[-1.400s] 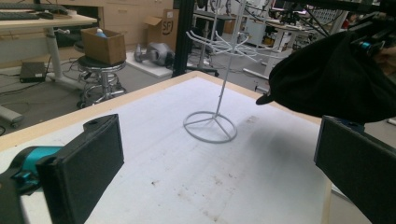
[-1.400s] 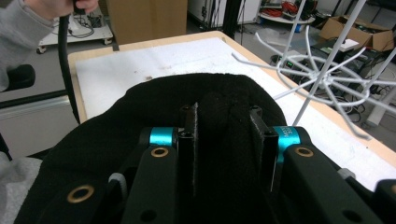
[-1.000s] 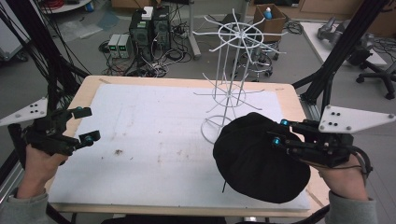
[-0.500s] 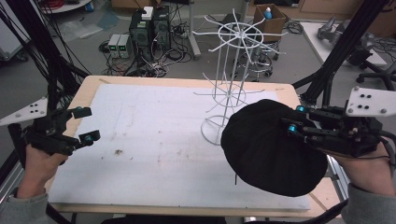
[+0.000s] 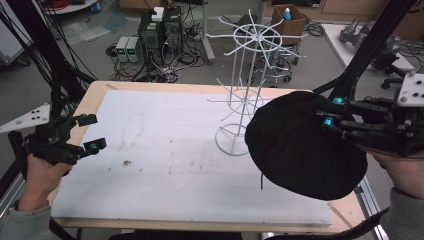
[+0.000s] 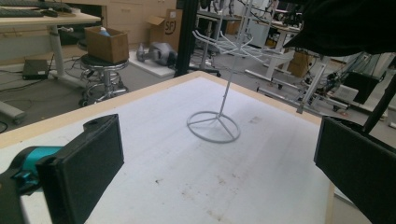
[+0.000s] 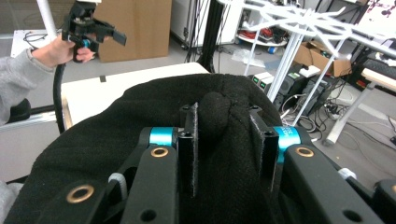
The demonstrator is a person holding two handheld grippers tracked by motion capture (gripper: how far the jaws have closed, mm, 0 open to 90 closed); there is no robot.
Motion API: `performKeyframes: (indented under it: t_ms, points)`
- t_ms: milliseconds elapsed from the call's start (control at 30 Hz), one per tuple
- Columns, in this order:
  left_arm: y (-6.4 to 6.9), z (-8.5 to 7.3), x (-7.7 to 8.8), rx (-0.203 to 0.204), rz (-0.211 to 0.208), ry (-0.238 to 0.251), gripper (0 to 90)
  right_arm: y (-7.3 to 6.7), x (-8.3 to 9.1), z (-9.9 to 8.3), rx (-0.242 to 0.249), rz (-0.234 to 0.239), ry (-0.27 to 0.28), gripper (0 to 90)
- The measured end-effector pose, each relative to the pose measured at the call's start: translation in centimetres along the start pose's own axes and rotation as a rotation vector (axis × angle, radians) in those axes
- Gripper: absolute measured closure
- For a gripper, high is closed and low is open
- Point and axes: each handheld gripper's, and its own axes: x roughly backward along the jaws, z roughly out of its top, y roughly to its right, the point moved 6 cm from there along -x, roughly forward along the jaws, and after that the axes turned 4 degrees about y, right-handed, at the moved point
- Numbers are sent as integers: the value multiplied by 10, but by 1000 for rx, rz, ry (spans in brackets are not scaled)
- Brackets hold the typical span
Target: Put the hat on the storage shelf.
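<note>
A black knitted hat (image 5: pixel 305 147) hangs in the air over the table's right side, pinched at its edge by my right gripper (image 5: pixel 327 116). In the right gripper view both jaws clamp a fold of the black hat (image 7: pixel 212 116). A white wire rack (image 5: pixel 250 75) with radiating hooks stands on its ring base just left of the hat. The rack (image 6: pixel 219 93) also appears in the left gripper view, with the hat (image 6: pixel 345 23) at the top right. My left gripper (image 5: pixel 89 132) is held open over the table's left edge, with nothing between its jaws.
The table carries a white foam board (image 5: pixel 175 155) with a few dark smudges. Behind the table are electronics boxes (image 5: pixel 160 30), cables on the floor and a cardboard box (image 5: pixel 289 17). Black frame posts (image 5: pixel 370 45) rise at the right.
My right gripper has lifted the hat up and to the right, closer to the rack's upper hooks. The left gripper has stayed still.
</note>
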Motion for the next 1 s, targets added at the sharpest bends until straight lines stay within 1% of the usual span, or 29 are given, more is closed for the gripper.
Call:
performKeyframes:
  t_ms: [167,367,467,567,733,867,1000]
  points:
    - [-2,0,1,6,2,2,17,7,6,15,5,-21,13,699]
    - [-6,1,4,13,3,14,18,12,13,30,12,-48,11,699]
    - [-7,1,6,14,6,14,17,15,16,38,11,-57,7,698]
    - [-7,2,6,18,7,20,18,18,20,46,3,-65,14,699]
    - [-8,1,6,16,10,15,17,22,25,60,5,-77,12,698]
    - [-9,1,7,15,12,13,17,25,30,70,-5,-88,10,698]
    - [-12,2,9,21,22,23,17,30,36,80,-5,-102,15,698]
